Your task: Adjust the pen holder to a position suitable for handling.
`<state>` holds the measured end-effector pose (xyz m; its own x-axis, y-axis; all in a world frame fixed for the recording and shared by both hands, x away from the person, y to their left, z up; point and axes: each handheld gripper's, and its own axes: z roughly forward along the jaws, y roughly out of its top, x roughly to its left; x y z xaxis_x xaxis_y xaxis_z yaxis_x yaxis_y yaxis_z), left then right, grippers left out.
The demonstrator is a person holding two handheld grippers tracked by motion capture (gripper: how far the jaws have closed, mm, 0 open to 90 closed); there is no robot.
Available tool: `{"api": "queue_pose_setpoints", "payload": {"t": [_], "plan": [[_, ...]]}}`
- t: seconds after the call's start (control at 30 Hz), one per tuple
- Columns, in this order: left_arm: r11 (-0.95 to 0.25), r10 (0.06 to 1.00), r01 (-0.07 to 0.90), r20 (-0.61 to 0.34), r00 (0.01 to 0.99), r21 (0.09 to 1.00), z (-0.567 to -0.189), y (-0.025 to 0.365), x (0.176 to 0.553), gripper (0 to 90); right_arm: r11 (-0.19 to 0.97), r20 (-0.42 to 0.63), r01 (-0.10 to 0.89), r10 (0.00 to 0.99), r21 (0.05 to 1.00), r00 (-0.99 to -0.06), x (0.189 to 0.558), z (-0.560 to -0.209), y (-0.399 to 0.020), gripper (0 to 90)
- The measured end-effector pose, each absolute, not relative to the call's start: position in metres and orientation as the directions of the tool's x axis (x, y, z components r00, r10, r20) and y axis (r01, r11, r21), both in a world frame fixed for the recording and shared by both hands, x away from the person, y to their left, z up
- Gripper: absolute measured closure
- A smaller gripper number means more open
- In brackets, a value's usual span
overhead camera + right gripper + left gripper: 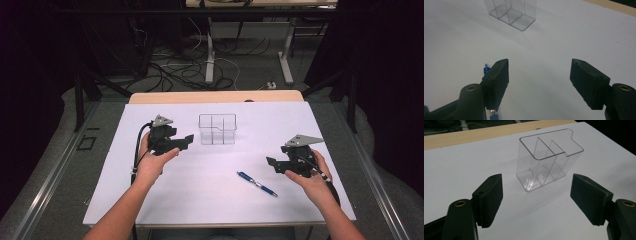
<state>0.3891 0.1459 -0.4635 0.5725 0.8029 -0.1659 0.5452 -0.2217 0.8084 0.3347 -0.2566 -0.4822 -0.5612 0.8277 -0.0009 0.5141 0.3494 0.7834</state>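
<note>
Both jaw pairs gaping wide, holding nothing. Left gripper (187, 140) hovering just beside clear organizer (217, 129); right gripper (271, 162) hovering near blue pen (257, 183), lying on white mat (200, 195). Risk imo: pen rolling away if nudged, light organizer tipping w/ contact.

The black plastic left gripper (187, 139) and black plastic right gripper (270, 162) each carry a grey three-cornered plate on top and trail a black cable. Their jaws are thick rectangular blocks with finely ribbed inner faces — brass-coloured inserts sit in round bosses at the base. The person's forearms are bare, without sleeves.
</note>
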Motion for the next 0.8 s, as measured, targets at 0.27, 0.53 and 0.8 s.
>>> {"api": "queue_pose_setpoints", "payload": {"t": [0.27, 0.53, 0.8], "plan": [[-0.232, 0.789, 0.51, -0.146, 0.597, 0.828, -0.469, 0.137, 0.374, 16.6, 0.4, -0.008, 0.504, 0.789, 0.766, -0.615, 0.326, -0.485, -0.248, 35.9], [-0.257, 0.775, 0.502, -0.134, 0.617, 0.826, -0.478, 0.133, 0.365, 15.7, 0.445, 0.01, 0.508, 0.745, 0.738, -0.667, 0.319, -0.496, -0.241, 46.8], [-0.294, 0.76, 0.484, -0.106, 0.641, 0.824, -0.487, 0.129, 0.362, 15.9, 0.488, 0.029, 0.536, 0.72, 0.689, -0.693, 0.317, -0.51, -0.236, 56.8]]}}
